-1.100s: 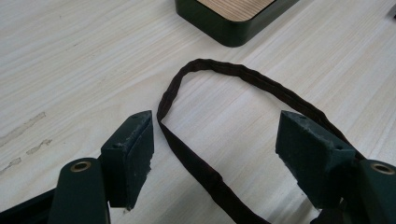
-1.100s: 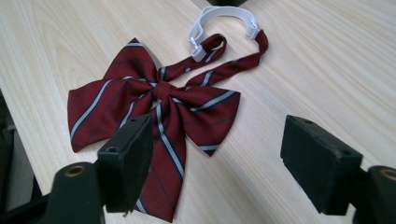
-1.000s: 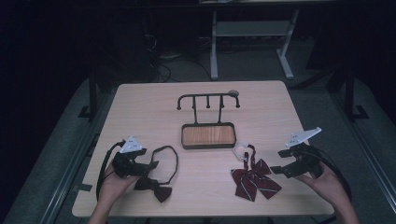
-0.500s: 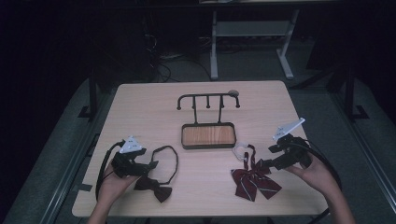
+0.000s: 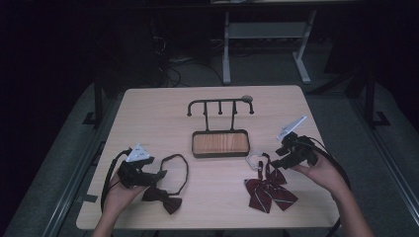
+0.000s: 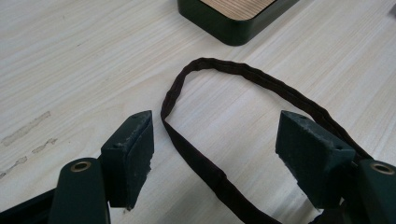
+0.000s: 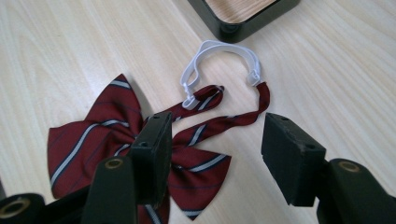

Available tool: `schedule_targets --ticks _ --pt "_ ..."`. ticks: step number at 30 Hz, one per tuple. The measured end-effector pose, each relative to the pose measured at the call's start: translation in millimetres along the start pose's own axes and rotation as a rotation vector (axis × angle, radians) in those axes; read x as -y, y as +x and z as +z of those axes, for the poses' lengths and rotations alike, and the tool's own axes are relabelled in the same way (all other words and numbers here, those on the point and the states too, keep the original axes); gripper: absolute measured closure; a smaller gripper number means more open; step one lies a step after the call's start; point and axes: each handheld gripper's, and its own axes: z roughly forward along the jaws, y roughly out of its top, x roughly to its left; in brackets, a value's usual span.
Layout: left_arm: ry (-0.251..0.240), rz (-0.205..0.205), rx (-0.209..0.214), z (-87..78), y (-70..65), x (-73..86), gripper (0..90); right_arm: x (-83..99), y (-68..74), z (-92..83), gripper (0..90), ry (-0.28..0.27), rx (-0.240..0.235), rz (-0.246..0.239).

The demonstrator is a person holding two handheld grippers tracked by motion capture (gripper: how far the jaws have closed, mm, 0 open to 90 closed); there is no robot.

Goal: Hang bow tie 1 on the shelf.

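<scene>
While both jaws gape empty, the right gripper at lower frame straddles the striped maroon bow tie's strap; closing off-centre could miss it.

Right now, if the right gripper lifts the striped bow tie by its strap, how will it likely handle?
Probably floppy: the striped bow tie is soft cloth with a curling strap, so it should dangle. Likely light. Its white plastic clasp looks stiffer.

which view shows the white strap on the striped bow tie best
The right gripper view: the white strap fills the middle as a full loop with both clasps clear, beyond the right gripper. The high view shows it as a small pale arc by the stand's base; in the left gripper view I cannot find it.
</scene>
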Motion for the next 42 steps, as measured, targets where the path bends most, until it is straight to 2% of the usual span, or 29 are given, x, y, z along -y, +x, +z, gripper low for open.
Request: schedule_targets --ticks 3,5,20,28,42 --pt "-0.012 -0.013 0.002 0.8 -0.9 0.1 28.4 -5.2 -3.4 4.3 44.3 0.017 0.009 -0.015" --pt "-0.006 -0.004 0.002 0.2 -0.4 -0.1 28.5 -8.1 -6.3 7.0 45.3 0.019 0.012 -0.023" --pt "-0.006 0.000 0.006 1.0 -0.2 -0.1 28.5 -22.4 -25.1 34.8 51.2 0.040 0.016 -0.013" --pt "-0.005 0.000 0.008 0.7 0.3 0.0 28.5 -27.1 -30.1 50.8 55.0 0.075 0.022 -0.005" --pt "0.001 0.001 0.012 1.6 -0.2 -0.3 28.5 -31.0 -31.9 62.9 61.5 0.108 0.044 -0.009"
